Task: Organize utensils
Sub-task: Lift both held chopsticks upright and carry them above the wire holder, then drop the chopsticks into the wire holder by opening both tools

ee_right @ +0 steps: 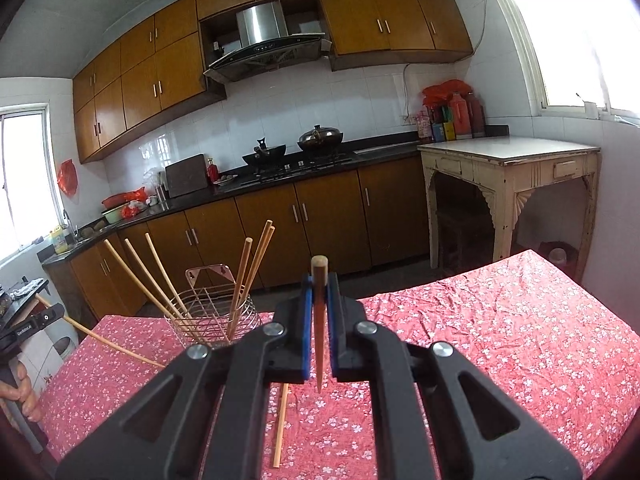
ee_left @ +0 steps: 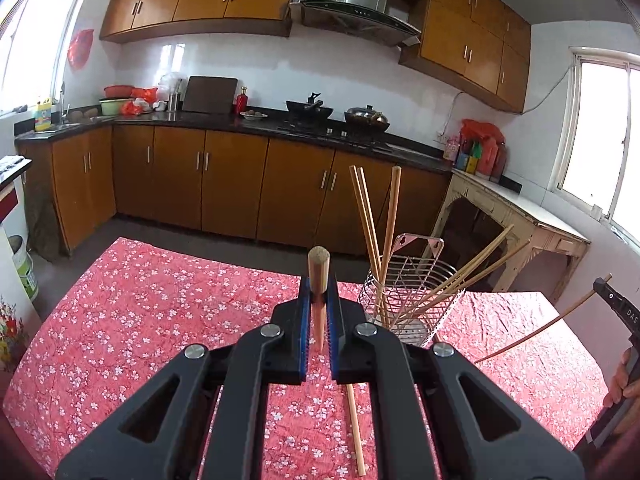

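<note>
- Right now each black two-finger gripper with blue pads is closed tightly on one light wooden chopstick, above the table covered with a red cloth with small white flowers (ee_left: 152, 300).
- The left gripper (ee_left: 319, 300) pinches its chopstick (ee_left: 319, 272) between the pads; the thick round end stands up above the fingertips and the thin end points down toward the cloth.
- The right gripper (ee_right: 319, 300) holds its own chopstick (ee_right: 319, 320) in the same way, thick end up, pointed tip hanging below the pads, not touching the cloth.
- A silver wire utensil basket (ee_left: 408, 288) stands on the cloth, to the right of the left gripper and to the left of the right gripper.
- Several wooden chopsticks (ee_left: 370, 224) already stand inside this basket; some are nearly upright, others lean far out to the side.
- One more loose chopstick (ee_left: 355, 432) lies flat on the cloth, partly hidden under the left gripper.
- A hand (ee_left: 624, 384) of the person shows at the right edge of the left wrist view, around the handle of the other gripper.
- Behind the table, brown wooden kitchen cabinets (ee_left: 236, 184) run under a dark counter, and an old cream side table (ee_right: 508, 168) stands by the window.
</note>
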`<state>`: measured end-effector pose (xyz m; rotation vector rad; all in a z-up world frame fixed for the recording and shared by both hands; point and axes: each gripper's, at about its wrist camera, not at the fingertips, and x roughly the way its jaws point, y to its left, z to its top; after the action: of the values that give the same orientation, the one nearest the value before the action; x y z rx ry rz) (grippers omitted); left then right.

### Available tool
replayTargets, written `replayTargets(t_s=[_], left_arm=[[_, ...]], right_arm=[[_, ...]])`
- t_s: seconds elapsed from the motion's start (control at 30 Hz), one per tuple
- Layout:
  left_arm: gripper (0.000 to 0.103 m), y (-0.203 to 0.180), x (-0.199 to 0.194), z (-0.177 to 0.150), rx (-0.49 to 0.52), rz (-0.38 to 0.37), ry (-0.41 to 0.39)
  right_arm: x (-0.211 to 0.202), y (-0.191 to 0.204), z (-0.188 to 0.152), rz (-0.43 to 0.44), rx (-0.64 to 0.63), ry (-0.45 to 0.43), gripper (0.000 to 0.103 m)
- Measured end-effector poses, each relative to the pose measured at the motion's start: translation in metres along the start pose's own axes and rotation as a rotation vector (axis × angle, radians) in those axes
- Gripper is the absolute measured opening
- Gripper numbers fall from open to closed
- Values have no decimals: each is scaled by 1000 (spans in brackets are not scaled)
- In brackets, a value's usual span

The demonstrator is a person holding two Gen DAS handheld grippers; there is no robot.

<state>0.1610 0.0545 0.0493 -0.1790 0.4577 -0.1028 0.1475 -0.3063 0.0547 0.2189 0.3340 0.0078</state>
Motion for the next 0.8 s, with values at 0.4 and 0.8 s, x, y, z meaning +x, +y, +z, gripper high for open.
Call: replayTargets(t_s=[0.4, 0.8], left_arm=[[7, -12, -24, 28, -13, -60, -43], [7, -73, -37, 101, -18, -64, -246]], right_arm=[[-28, 9, 37, 142, 45, -48, 8], [-5, 60, 107, 263, 34, -113, 8]])
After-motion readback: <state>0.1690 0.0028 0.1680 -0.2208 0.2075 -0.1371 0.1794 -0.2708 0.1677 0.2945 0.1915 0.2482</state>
